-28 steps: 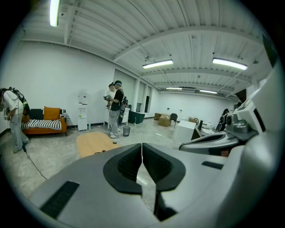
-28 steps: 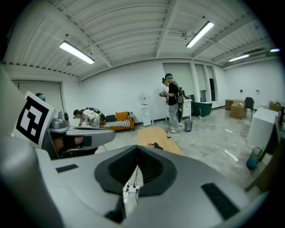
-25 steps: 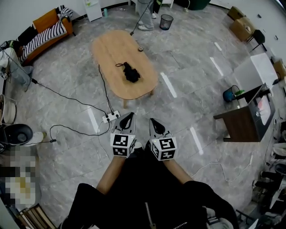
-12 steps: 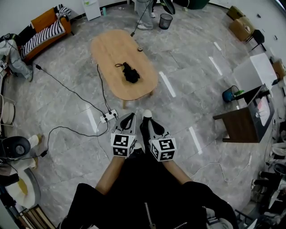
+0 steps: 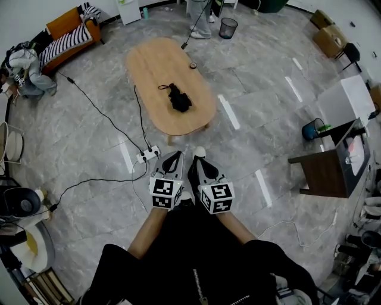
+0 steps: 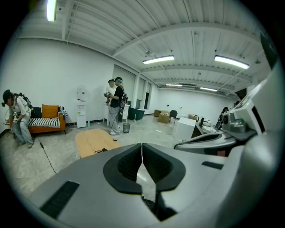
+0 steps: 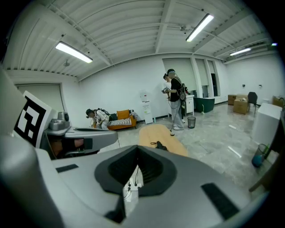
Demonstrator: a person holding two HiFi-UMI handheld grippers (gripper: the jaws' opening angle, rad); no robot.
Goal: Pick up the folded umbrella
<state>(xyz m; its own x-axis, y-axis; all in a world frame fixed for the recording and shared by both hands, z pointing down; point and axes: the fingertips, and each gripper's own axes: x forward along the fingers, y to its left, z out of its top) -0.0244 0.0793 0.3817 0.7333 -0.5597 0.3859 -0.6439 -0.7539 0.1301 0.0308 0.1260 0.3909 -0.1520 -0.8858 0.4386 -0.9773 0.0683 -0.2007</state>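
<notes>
Floor (image 5: 89, 179): grey marble-look tile, takes up most of the head view.
Oval wooden table (image 5: 155, 65): ahead of the person, well apart from both grippers, long axis running away from the camera.
Orange sofa (image 5: 65, 39): far left against the wall, with a striped cover on the seat. One person (image 5: 27, 65) bends over just beside its left end.
Dark side table (image 5: 324, 173): right edge of the head view, with a blue bucket (image 5: 311, 129) on the floor beside it.
Second person (image 5: 199, 18): standing past the far end of the table, next to a mesh bin (image 5: 228, 27).
Left gripper (image 5: 172, 157): held low in front of the body, pointing toward the table. Jaws closed, pads meeting, nothing between them.
Right gripper (image 5: 198, 164): just beside the left one, same heading. Jaws closed tight, empty.
Folded umbrella (image 5: 179, 99): black, lying on the tabletop around the middle, slightly toward the near end, strap loop trailing to its left. Neither gripper touches it. It also shows in the left gripper view (image 6: 101, 150) and the right gripper view (image 7: 159, 145).
Black cable (image 5: 140, 119): runs off the table edge down to a white power strip (image 5: 147, 155) on the floor, just ahead of the left gripper.
Small round object (image 5: 192, 65): sits on the table's far right edge. Too small to identify.
</notes>
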